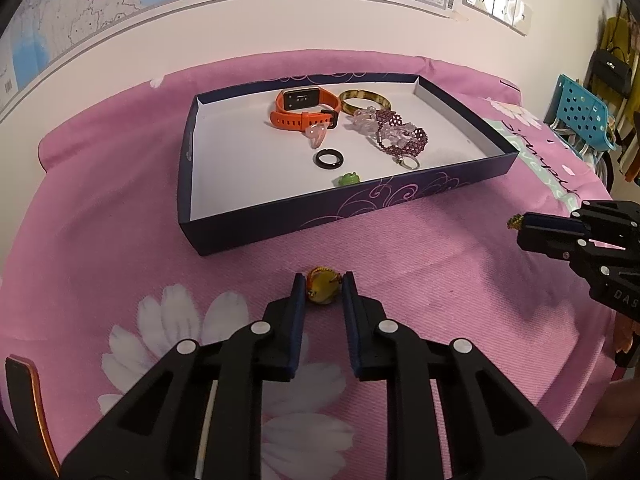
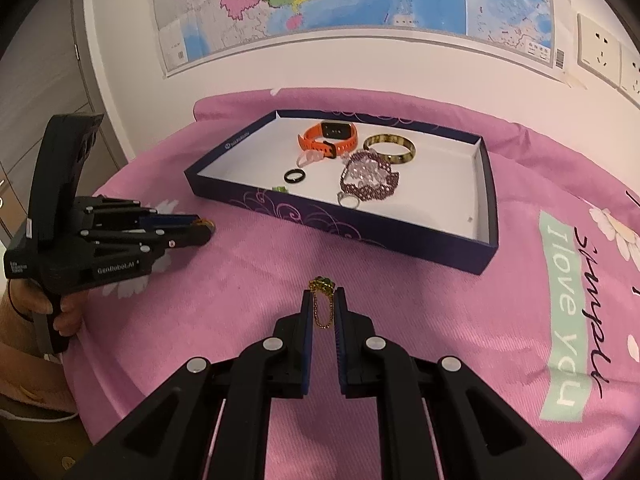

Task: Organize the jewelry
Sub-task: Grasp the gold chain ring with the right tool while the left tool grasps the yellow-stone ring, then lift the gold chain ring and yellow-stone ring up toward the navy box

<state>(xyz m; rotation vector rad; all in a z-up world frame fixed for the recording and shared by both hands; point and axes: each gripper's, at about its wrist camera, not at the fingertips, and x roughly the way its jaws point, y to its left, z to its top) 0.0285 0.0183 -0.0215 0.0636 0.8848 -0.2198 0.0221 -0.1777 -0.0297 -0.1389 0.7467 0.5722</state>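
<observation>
Left wrist: low over the pink table (image 1: 120, 208), angled down, facing the wall.
Right wrist: same, from the right.
Shared: jewelry tray (image 1: 304, 212).

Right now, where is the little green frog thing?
The green charm lies inside the dark box, against its near wall, just in front of the black ring.

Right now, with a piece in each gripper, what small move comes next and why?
Probably carry the right gripper over the box and release: its green charm with dangling chain is lifted off the cloth, while the left gripper looks low around the yellow bead.
</observation>
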